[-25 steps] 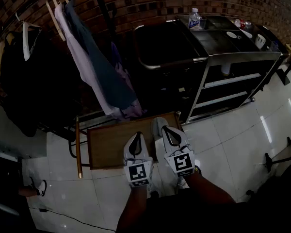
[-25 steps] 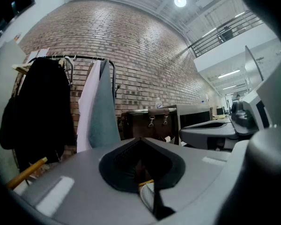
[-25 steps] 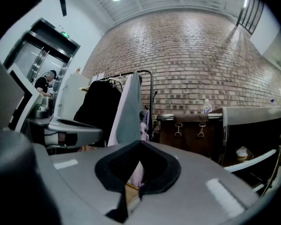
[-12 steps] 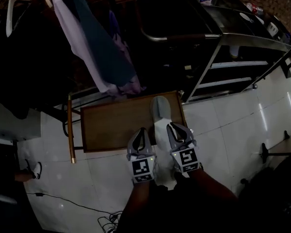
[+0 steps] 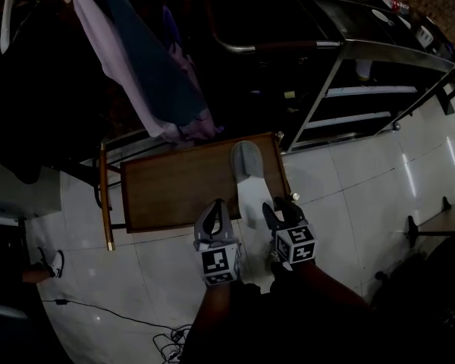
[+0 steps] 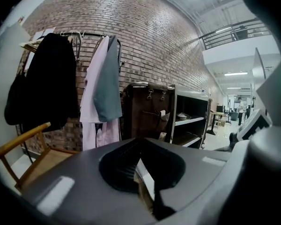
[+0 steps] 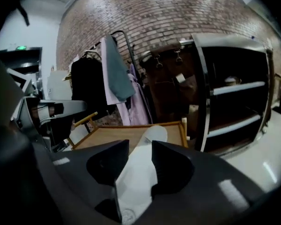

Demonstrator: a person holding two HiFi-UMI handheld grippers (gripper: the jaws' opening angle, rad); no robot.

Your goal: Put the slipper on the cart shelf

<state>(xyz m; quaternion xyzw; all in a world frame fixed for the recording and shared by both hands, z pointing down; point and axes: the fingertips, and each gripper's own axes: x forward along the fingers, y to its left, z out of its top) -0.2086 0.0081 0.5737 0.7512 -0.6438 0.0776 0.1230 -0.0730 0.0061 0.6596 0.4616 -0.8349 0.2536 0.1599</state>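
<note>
Head view: slipper (image 5: 248, 174) not yet lifted, cart shelf (image 5: 364, 91) well apart from it.
Right gripper (image 5: 280, 205) is opening its jaws around the slipper, whose toe lies on the wooden tabletop (image 5: 174, 188); left gripper (image 5: 214, 207) is closed and empty. Grasping, carrying and placing remain.
</note>
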